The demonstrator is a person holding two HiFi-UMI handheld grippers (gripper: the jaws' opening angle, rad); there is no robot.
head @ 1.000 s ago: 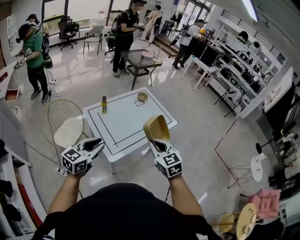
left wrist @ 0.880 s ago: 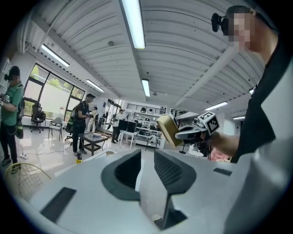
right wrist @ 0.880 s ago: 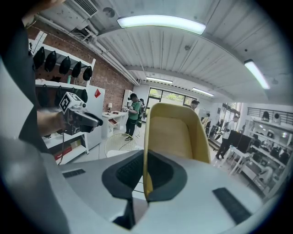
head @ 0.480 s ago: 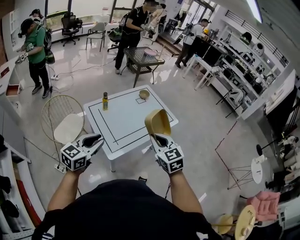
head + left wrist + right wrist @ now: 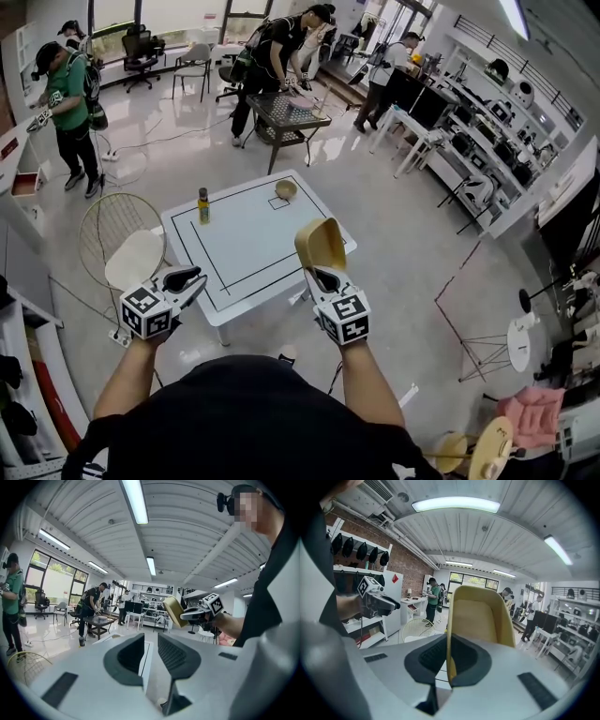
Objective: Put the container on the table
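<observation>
The right tool (image 5: 447,660) is clamped on one wall of the yellow container (image 5: 320,246), holding it up in the air by the near edge of the white bench (image 5: 246,246). The left tool (image 5: 150,651) has its jaws a little apart, nothing between them. On the bench stand a bottle (image 5: 202,206) and a small bowl (image 5: 286,189).
</observation>
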